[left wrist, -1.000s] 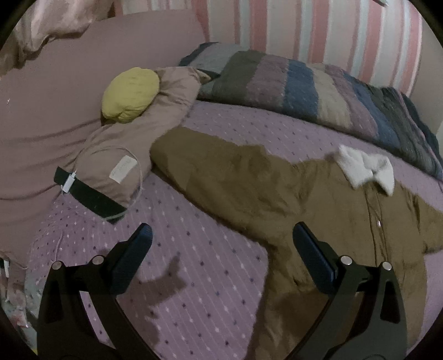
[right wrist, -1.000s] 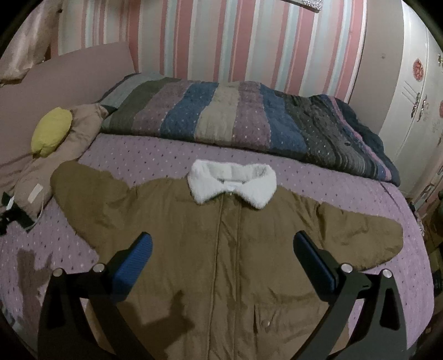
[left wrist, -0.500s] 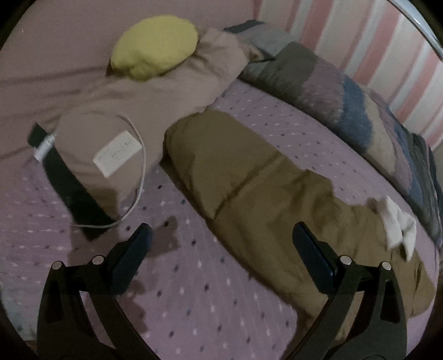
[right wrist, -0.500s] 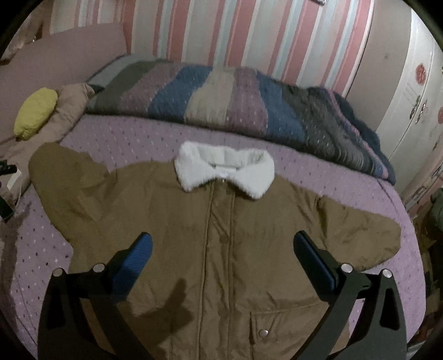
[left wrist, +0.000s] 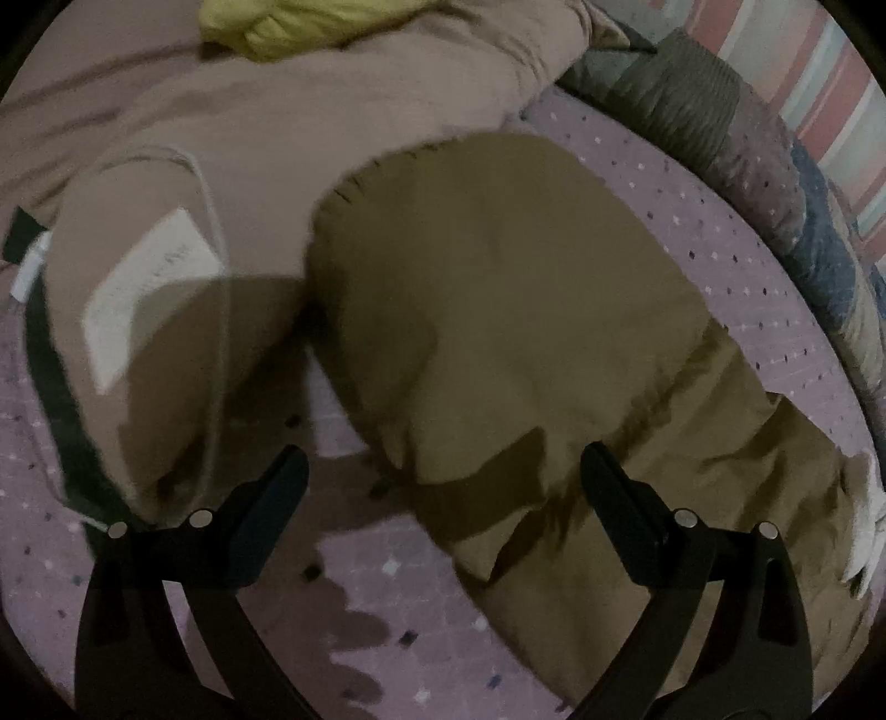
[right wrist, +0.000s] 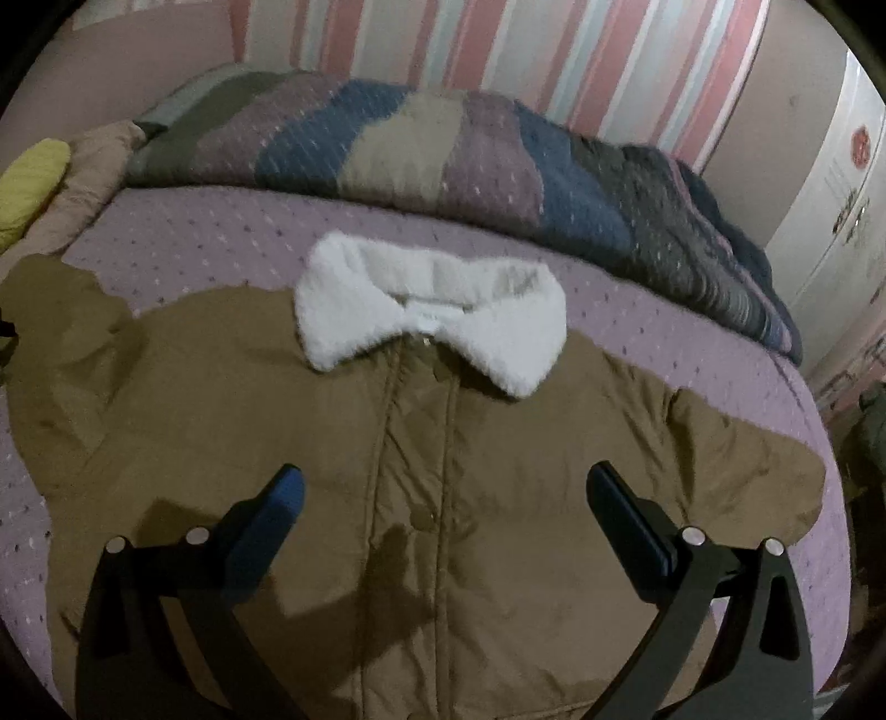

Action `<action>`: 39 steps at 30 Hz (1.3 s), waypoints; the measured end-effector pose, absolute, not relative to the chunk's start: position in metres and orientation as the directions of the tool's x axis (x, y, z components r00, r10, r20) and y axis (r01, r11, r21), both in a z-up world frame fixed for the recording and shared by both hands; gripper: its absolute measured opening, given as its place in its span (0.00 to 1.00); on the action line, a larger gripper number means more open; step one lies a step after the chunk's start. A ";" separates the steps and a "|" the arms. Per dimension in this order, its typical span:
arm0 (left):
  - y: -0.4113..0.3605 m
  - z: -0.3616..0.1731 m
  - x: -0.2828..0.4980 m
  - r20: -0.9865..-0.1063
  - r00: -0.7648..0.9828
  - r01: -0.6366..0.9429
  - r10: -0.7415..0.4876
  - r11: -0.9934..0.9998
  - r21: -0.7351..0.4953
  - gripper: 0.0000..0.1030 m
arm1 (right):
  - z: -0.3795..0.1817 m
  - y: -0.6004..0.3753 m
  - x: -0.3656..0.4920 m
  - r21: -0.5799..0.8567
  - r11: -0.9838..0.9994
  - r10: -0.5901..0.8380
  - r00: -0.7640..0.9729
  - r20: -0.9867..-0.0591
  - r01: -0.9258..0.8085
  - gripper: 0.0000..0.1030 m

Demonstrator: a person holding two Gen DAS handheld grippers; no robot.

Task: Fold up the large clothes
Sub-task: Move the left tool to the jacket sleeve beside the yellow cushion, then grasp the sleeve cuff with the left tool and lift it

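A brown padded jacket (right wrist: 443, 476) with a white fleece collar (right wrist: 426, 310) lies flat and front up on the purple dotted bedspread (right wrist: 221, 238), both sleeves spread out. My right gripper (right wrist: 443, 493) hovers open over the jacket's chest, above the button placket. In the left wrist view the jacket's left sleeve (left wrist: 498, 310) fills the frame, its cuff end pointing up-left. My left gripper (left wrist: 443, 487) is open just above the sleeve's lower edge, with nothing between its fingers.
A beige pillow (left wrist: 166, 288) with a white label and a black strap lies right beside the sleeve cuff, with a yellow cushion (left wrist: 277, 27) behind it. A striped quilt (right wrist: 443, 144) is piled along the wall. A white wardrobe (right wrist: 841, 210) stands at the right.
My left gripper has come down close onto the left sleeve, which now fills its view. My right gripper has moved forward and lower over the jacket's chest. Both stay open.
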State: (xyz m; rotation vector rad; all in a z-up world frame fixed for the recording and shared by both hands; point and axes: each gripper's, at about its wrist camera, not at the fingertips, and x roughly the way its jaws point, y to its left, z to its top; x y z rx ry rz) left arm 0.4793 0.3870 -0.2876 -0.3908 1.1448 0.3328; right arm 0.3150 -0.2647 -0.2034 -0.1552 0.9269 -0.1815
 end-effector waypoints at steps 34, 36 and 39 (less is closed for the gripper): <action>-0.018 -0.134 0.361 -0.778 0.604 0.187 -0.175 0.979 -0.076 0.03 | -0.149 -0.422 0.250 -0.080 0.979 -0.187 0.657 -0.730 0.189 0.99; -0.061 -0.146 0.358 -0.788 0.578 0.236 -0.209 0.968 -0.084 0.03 | -0.150 -0.440 0.247 -0.075 0.975 -0.197 0.651 -0.733 0.211 0.99; -0.118 -0.176 0.355 -0.822 0.516 0.313 -0.242 0.946 -0.081 0.04 | -0.156 -0.460 0.243 -0.075 0.969 -0.213 0.633 -0.744 0.237 0.99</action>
